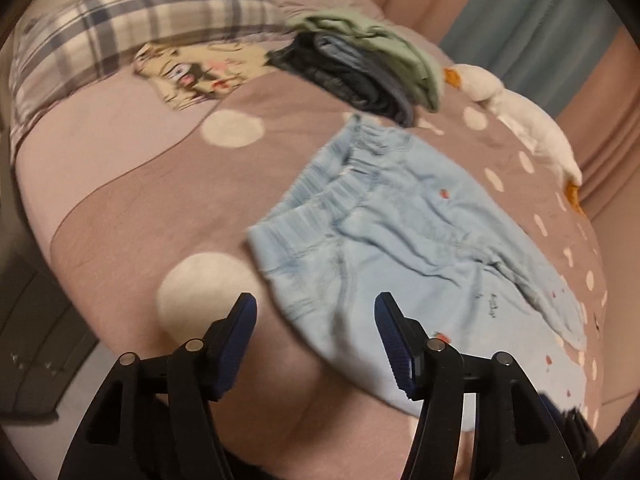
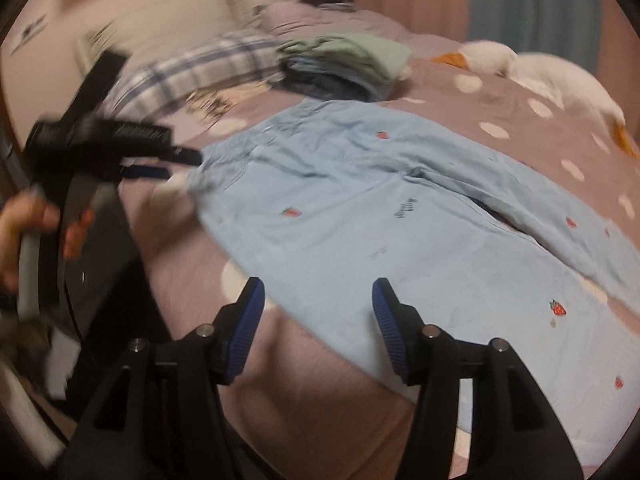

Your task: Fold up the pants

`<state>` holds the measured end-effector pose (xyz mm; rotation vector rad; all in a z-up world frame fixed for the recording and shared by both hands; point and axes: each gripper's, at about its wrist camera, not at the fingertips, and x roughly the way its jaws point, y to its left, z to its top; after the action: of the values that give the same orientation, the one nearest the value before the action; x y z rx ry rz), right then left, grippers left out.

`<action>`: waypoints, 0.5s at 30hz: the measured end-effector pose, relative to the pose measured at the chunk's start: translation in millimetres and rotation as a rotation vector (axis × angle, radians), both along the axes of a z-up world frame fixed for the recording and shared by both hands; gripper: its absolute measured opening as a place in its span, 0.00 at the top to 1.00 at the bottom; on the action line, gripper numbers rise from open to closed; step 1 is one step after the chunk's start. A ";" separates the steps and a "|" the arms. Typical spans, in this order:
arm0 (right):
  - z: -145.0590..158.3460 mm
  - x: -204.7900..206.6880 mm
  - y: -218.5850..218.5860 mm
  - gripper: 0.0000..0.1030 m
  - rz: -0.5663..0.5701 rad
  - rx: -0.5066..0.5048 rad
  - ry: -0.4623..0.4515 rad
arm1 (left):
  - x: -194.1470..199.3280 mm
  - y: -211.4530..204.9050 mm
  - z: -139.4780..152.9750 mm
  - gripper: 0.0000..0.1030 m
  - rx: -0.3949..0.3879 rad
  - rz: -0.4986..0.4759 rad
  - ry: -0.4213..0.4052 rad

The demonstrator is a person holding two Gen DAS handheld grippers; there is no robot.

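Pink curtains (image 1: pixel 472 4) hang behind a bed (image 1: pixel 132 184) with a spotted mauve cover, where light blue pants (image 1: pixel 400 248) with small strawberry prints lie flat, waistband towards a stack of folded clothes (image 1: pixel 360 64) and a white plush goose (image 1: pixel 520 120). Left tongs (image 1: pixel 316 320) and right tongs (image 2: pixel 318 308) both stand spread above the pants' near edge, pinching nothing, the left one gripped by a hand (image 2: pixel 24 224) at the bedside
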<state>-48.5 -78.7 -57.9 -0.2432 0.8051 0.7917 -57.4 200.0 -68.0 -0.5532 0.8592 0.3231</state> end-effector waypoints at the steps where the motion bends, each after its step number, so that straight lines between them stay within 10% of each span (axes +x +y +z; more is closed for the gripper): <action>1: -1.1 7.3 -0.8 0.40 -0.038 -0.004 0.009 | 3.3 -4.0 0.8 0.42 0.008 -0.014 0.000; 5: -10.2 38.9 -12.0 0.40 -0.198 -0.002 0.078 | 19.5 -30.3 11.7 0.36 0.119 -0.089 -0.028; 8: -22.6 57.1 -20.8 0.39 -0.299 -0.013 0.122 | 39.8 -57.0 8.4 0.04 0.221 -0.177 -0.019; 13: -46.0 47.3 -19.9 0.29 -0.303 -0.114 0.110 | 65.1 -98.0 -44.3 0.04 0.327 -0.357 0.187; 15: -48.1 27.4 -16.6 0.27 -0.255 -0.154 0.079 | 54.5 -105.2 -48.6 0.04 0.378 -0.371 0.143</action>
<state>-21.1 -95.3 -106.1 -0.2421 0.9525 0.5025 -3.0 94.8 -116.7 -0.0155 0.9896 0.1792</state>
